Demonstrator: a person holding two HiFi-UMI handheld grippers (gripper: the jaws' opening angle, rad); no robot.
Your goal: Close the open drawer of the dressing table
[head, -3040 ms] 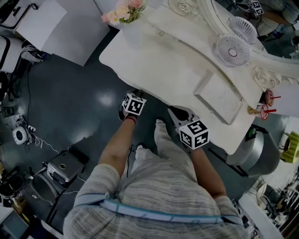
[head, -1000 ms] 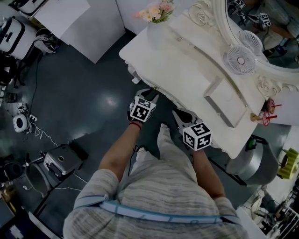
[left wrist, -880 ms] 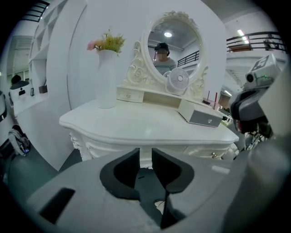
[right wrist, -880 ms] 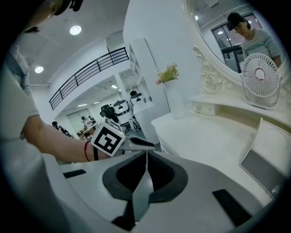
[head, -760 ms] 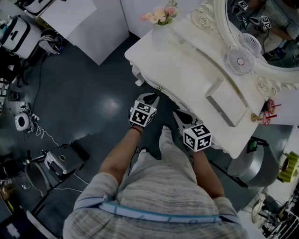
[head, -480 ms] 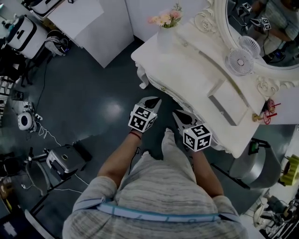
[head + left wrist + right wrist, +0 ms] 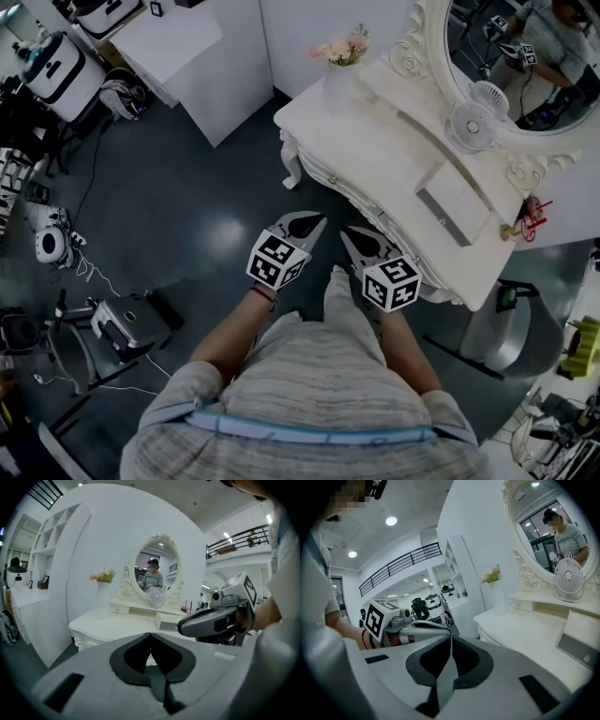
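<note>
Dark floor fills the head view, with cases and cables (image 7: pixel 56 234) at far left and white partitions (image 7: pixel 187 56) behind them. Moving right, the left gripper (image 7: pixel 314 223) and the right gripper (image 7: pixel 352 239) hang side by side, just short of the dressing table (image 7: pixel 375 141). The table carries a vase of flowers (image 7: pixel 339 66), a fan (image 7: pixel 469 122), a flat box (image 7: pixel 450 202) and a mirror (image 7: pixel 525 56). The drawer (image 7: pixel 367 208) lies in the near front edge. Nothing stands out from that edge, so I judge it closed. Both grippers are fully closed and hold nothing: the left gripper view shows its pads meeting (image 7: pixel 150 641), and the right gripper view shows the same (image 7: pixel 451 641). One risk is a drawer left slightly ajar, since the steep head view cannot confirm a flush seat. A second risk is a jaw tip clipping the table edge if either hand swings forward. Only the head view shows the front edge, because each gripper's own body blocks it in its own view. Only the gripper views show the pad contact.
</note>
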